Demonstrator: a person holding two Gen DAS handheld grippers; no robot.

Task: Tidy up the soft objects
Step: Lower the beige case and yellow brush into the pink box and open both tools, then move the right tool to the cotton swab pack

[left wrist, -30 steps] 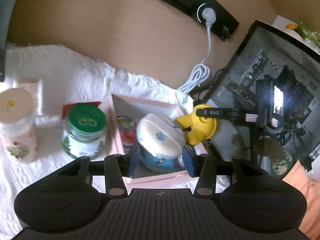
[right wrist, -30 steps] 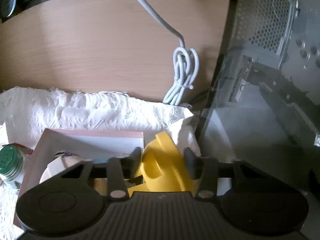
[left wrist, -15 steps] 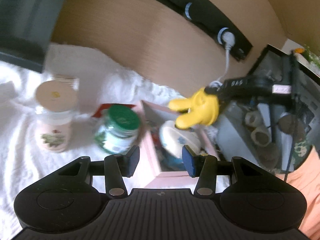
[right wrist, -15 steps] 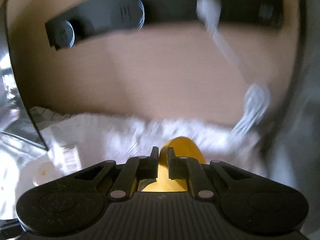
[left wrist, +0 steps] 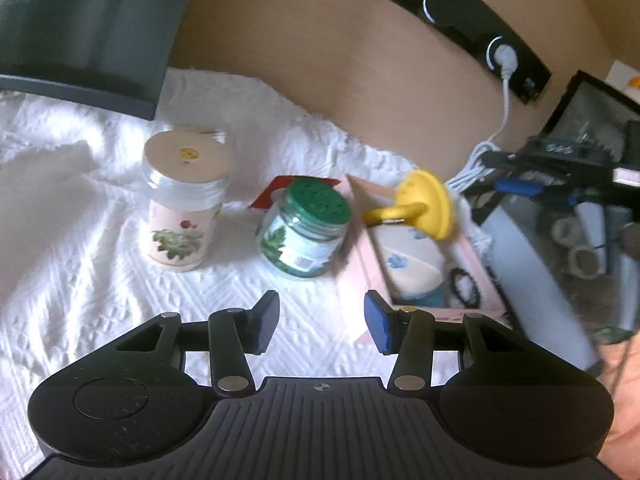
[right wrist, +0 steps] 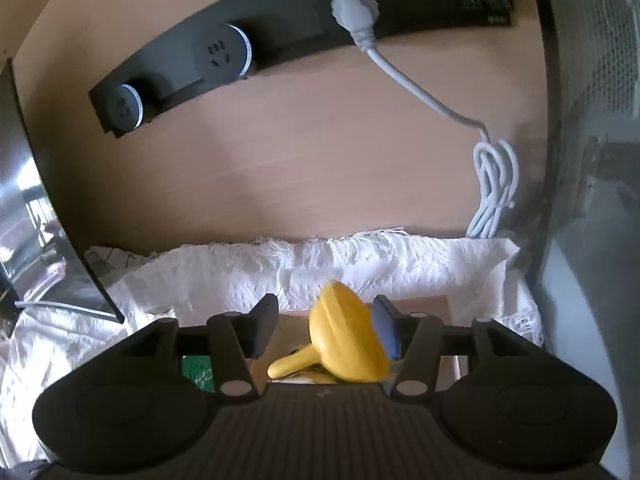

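A yellow soft toy (left wrist: 425,204) hangs over the pink box (left wrist: 357,280), above a white and blue soft toy (left wrist: 408,260) that lies inside. In the right wrist view the yellow toy (right wrist: 344,344) sits between the spread fingers of my right gripper (right wrist: 325,328), against the right pad (right wrist: 386,338); the jaws are open. My left gripper (left wrist: 322,322) is open and empty, held over the white cloth just left of the box.
A green-lidded jar (left wrist: 306,232) and a floral jar with a cream lid (left wrist: 182,204) stand on the white cloth (left wrist: 80,240). A dark monitor base (left wrist: 80,40), a socket strip (right wrist: 280,28), a coiled white cable (right wrist: 494,188) and a computer case (left wrist: 580,200) surround it.
My right gripper lifted the yellow toy, carried it over the box and has now opened. My left gripper has drawn back and left, away from the white and blue toy.
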